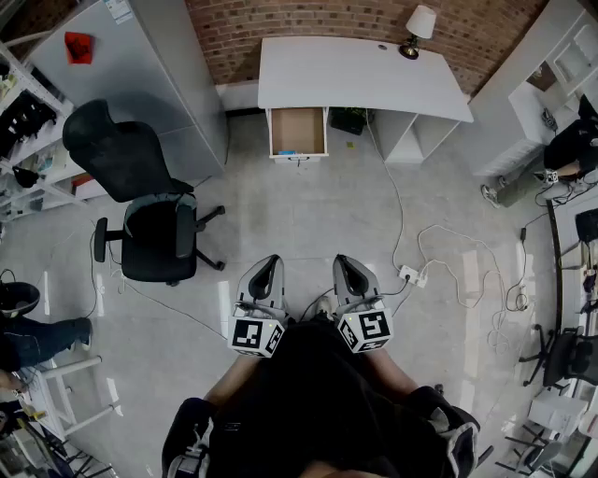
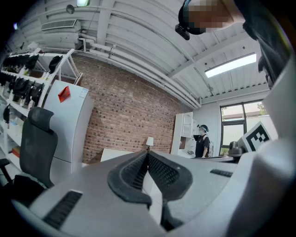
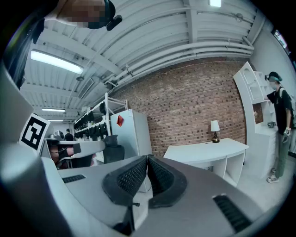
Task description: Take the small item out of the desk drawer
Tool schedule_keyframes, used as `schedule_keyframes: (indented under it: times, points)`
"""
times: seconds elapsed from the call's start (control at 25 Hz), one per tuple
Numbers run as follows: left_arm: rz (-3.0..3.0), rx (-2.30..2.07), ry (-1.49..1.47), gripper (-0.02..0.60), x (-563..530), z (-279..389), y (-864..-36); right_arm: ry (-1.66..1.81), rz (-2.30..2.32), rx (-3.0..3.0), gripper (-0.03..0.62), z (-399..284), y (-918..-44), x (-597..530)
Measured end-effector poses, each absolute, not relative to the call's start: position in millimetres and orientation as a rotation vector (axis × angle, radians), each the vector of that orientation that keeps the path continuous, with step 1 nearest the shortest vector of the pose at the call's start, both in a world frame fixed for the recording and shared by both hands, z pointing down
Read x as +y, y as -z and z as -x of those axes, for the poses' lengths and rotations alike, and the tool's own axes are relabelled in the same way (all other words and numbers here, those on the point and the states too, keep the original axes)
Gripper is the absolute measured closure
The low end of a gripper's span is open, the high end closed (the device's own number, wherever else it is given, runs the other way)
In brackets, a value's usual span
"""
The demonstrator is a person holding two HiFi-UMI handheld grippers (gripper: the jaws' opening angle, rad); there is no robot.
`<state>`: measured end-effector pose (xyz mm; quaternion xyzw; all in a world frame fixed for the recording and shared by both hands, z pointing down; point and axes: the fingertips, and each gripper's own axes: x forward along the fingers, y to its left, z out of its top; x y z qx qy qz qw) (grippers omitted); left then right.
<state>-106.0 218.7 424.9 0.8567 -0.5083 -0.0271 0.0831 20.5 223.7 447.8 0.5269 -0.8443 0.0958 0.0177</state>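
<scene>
While I hold them low and close in, the left gripper (image 1: 269, 264) and right gripper (image 1: 344, 262) sit side by side above the floor, well apart from the desk (image 1: 374, 79). My left gripper view shows its pads (image 2: 134, 173) pressed together at the tips with nothing between them. The right pads (image 3: 127, 178) meet the same way, also empty. Across the room the drawer (image 1: 297, 131) stands pulled out under the desk's left end, its brown bottom showing. I cannot make out the small item in it from this far. A chair (image 1: 154, 219) stands to the left, and a lamp (image 1: 418, 28) sits on the desk's far right.
</scene>
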Motion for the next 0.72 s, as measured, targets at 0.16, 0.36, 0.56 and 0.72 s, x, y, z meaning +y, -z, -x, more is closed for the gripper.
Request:
schedule_keyframes:
  times: [0.16,0.36,0.56,0.72]
  points:
    - [-2.547,-1.524,0.08,0.572,218.2,105.0,-429.8,-0.307,-1.633,-2.623,0.568,-22.4,-450.3,222.9]
    - [-2.544,-1.519,0.082,0.572,218.0,103.2,-431.8,-0.311,-1.638,-2.624,0.568,-23.1,-451.0,223.2]
    - [-2.553,-1.512,0.08,0.572,218.5,97.7,-431.1,-0.312,-1.637,-2.628,0.568,-27.1,-451.3,224.0]
    - [-2.551,-1.511,0.074,0.572,219.7,88.6,-432.1,-0.344,-1.641,-2.646,0.568,-35.8,-451.7,224.6]
